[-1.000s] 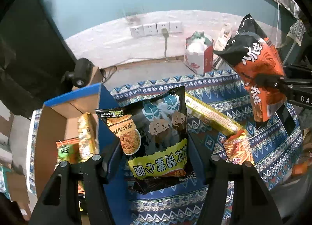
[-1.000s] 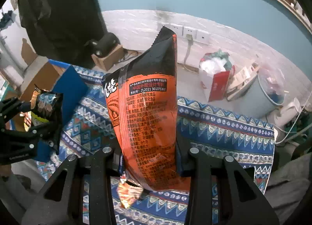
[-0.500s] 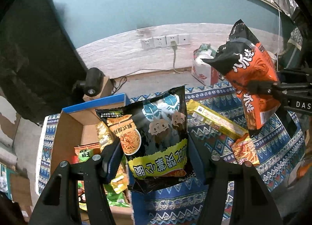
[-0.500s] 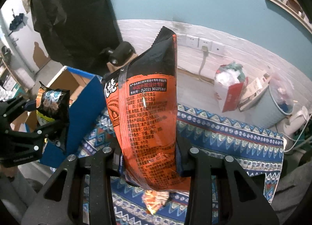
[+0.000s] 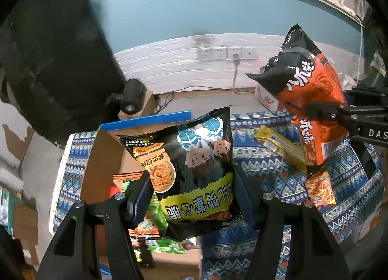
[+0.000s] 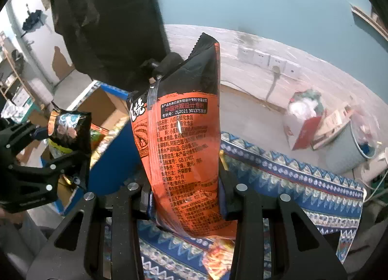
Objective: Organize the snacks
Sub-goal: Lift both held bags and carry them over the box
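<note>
My left gripper (image 5: 194, 197) is shut on a black snack bag with a yellow band (image 5: 194, 173), hanging over the open cardboard box with a blue rim (image 5: 101, 158). The box holds several snack packs (image 5: 157, 217). My right gripper (image 6: 185, 200) is shut on a tall orange-and-black snack bag (image 6: 181, 139), held upright over the patterned blue cloth (image 6: 291, 178). In the left wrist view the same orange bag (image 5: 312, 100) hangs at the right in the right gripper (image 5: 322, 113). The right wrist view shows the left gripper (image 6: 63, 156) and its black bag (image 6: 68, 129) at the left.
A yellow pack (image 5: 278, 146) and an orange noodle pack (image 5: 320, 190) lie on the cloth (image 5: 266, 173). Wall sockets (image 5: 225, 53) with a cord sit behind. A red-and-white bag (image 6: 303, 119) and a grey bin (image 6: 346, 149) stand on the floor. A black camera (image 5: 131, 100) is behind the box.
Both grippers moved left and slightly up with their bags. The black bag now hangs over the box opening rather than beside it, and the orange bag came nearer the box.
</note>
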Motion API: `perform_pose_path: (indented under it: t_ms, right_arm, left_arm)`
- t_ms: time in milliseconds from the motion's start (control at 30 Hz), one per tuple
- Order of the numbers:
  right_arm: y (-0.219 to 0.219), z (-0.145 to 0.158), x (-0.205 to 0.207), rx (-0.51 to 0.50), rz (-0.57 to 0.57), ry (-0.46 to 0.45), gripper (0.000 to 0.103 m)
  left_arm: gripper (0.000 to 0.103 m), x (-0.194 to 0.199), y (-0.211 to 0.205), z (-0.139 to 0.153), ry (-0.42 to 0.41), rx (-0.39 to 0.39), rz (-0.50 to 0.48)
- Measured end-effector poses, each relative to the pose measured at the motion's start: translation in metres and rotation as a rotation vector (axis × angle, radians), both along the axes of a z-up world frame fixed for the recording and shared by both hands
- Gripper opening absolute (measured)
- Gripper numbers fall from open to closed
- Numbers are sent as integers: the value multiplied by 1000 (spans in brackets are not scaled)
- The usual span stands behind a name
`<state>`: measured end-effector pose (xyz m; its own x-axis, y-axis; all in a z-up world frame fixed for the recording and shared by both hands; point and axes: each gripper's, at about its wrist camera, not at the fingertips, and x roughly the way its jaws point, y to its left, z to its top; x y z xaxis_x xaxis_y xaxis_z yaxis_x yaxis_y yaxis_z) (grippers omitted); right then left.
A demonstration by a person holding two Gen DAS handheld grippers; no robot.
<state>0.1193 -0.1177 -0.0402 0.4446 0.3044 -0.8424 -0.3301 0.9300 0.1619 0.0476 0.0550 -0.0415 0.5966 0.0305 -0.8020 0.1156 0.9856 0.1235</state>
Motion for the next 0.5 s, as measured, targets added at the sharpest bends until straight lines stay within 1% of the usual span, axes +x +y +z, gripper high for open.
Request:
perform_pose_path:
  t_ms: [500]
  right_arm:
    - [80, 10, 8, 31, 116, -11, 36]
  left_arm:
    - [64, -16, 55, 4, -14, -12, 102]
